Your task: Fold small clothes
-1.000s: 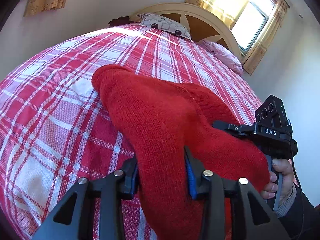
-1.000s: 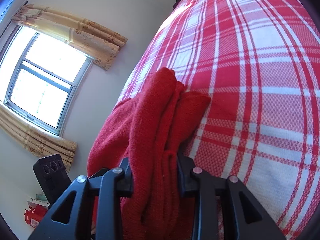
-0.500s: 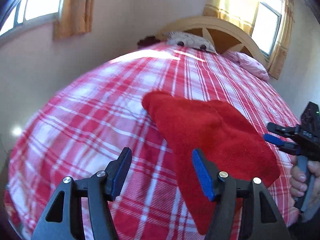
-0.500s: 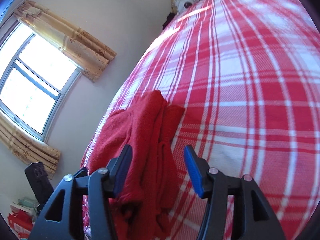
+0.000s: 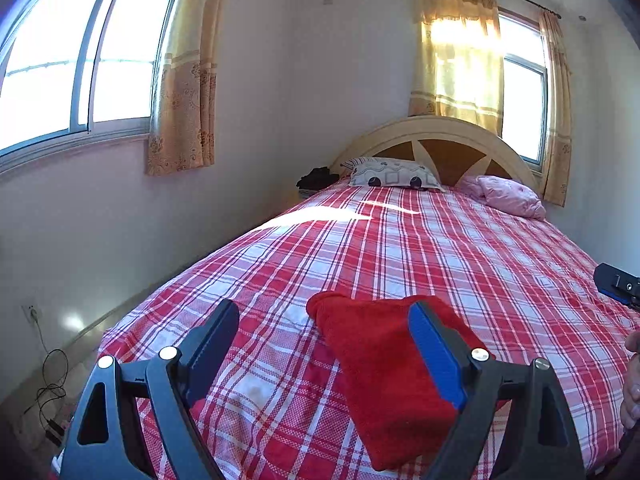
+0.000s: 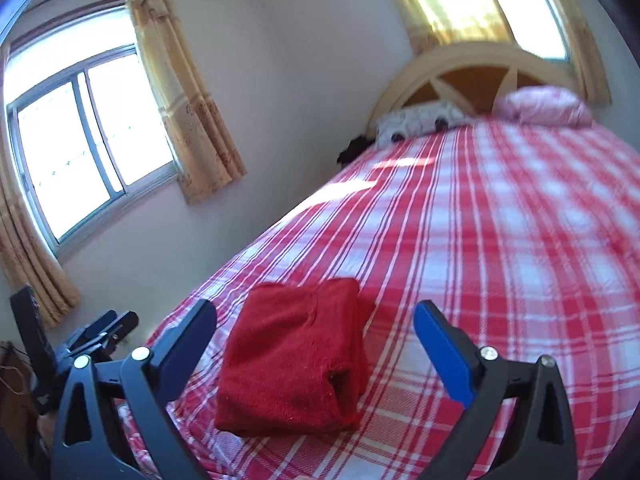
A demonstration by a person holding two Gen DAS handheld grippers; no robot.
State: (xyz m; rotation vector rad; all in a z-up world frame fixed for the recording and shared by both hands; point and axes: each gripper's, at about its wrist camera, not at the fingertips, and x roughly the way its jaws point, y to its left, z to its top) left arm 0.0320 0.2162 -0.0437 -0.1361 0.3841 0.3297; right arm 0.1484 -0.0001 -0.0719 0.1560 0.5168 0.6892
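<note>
Left wrist view: the left tool [image 5: 324,328] hangs above the near end of the bed [image 5: 460,240], its jaws wide apart and opening, with nothing pressed between the pads. The folded red knit garment [image 5: 384,364] lies flat on the red-and-white plaid bedspread below; the tool's right finger [image 5: 436,352] stands in front of it but is clear of the fabric. At the right edge shows part of the right tool [image 5: 618,286], with a few fingertips below it.

In the right wrist view the right tool [image 6: 316,332] is also spread wide and opening, empty. The garment [image 6: 296,356] sits between and beyond its two fingers, untouched, folded into a compact block with an open hem facing the camera. The left tool [image 6: 104,332] shows at lower left, off the bed's edge.

At the far end, a patterned pillow [image 5: 394,174] and a pink pillow [image 5: 508,196] rest against the arched headboard [image 5: 436,136].
</note>
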